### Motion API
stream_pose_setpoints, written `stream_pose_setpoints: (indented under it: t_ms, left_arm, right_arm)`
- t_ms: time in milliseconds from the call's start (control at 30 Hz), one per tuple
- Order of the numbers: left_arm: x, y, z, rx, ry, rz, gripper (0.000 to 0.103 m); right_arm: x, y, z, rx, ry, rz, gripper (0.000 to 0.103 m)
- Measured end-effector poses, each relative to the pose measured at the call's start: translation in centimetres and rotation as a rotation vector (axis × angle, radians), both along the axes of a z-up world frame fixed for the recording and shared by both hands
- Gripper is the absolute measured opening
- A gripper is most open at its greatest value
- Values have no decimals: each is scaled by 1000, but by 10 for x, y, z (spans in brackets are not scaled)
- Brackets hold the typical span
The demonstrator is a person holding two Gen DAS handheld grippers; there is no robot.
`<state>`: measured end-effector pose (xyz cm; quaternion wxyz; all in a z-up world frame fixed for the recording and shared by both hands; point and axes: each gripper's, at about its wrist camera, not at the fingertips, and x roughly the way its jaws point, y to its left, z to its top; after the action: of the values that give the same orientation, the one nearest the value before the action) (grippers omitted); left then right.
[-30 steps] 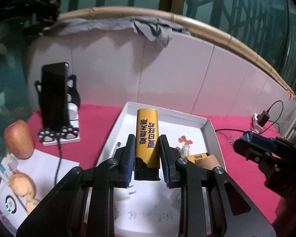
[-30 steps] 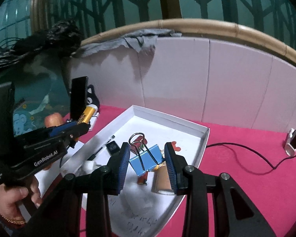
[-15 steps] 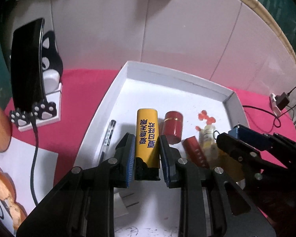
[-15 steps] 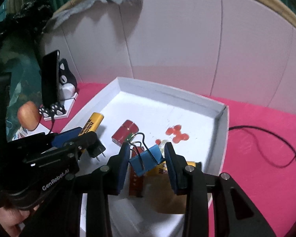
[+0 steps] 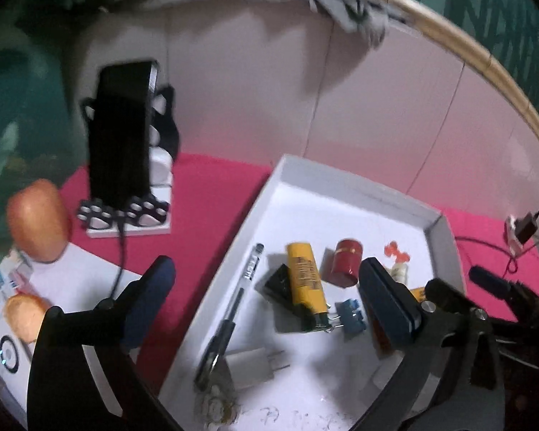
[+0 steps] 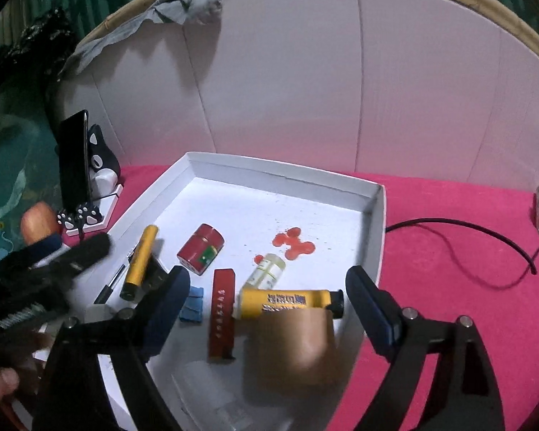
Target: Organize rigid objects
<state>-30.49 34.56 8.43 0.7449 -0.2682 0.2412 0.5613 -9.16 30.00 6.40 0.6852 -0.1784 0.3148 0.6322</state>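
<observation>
Table's covered in a bright pink cloth, and the white tray sits right on it, pretty much in the middle. Left of the tray there's a cat-shaped phone stand holding a dark phone, plus a white sheet of paper nearer the camera. Right of the tray, a black cable snakes across the cloth.

A yellow lighter and a blue binder clip lay inside the white tray, beside a red cylinder.
</observation>
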Motion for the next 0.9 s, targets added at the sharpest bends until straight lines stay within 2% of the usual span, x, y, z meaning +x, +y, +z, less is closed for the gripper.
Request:
stream_pose_setpoints:
  t_ms: [133,267,433,567,667,800,900]
  left_arm:
    - [-4,-27,20,91,1,32,103]
    - [1,-55,33,154,21,24,103]
    - [17,-86,42,205,102,-10,103]
    - [28,-110,48,204,118,-63,103]
    - [36,-130,57,236,140,-85,103]
    - [39,-160,69,291,166,-47,103]
    - [35,-175,74,297,168,41,103]
  right_arm:
    - [1,-13,0,17,16,-12,89]
    - [1,-28,2,35,3,-15,89]
    - [5,-50,7,63,-2,-21,89]
    - [6,-65,9,84,-16,-30,89]
    - [9,-82,12,113,-50,-55,89]
    - [17,-110,22,186,-79,-105,89]
    - [24,-132,31,227,-102,-137,89]
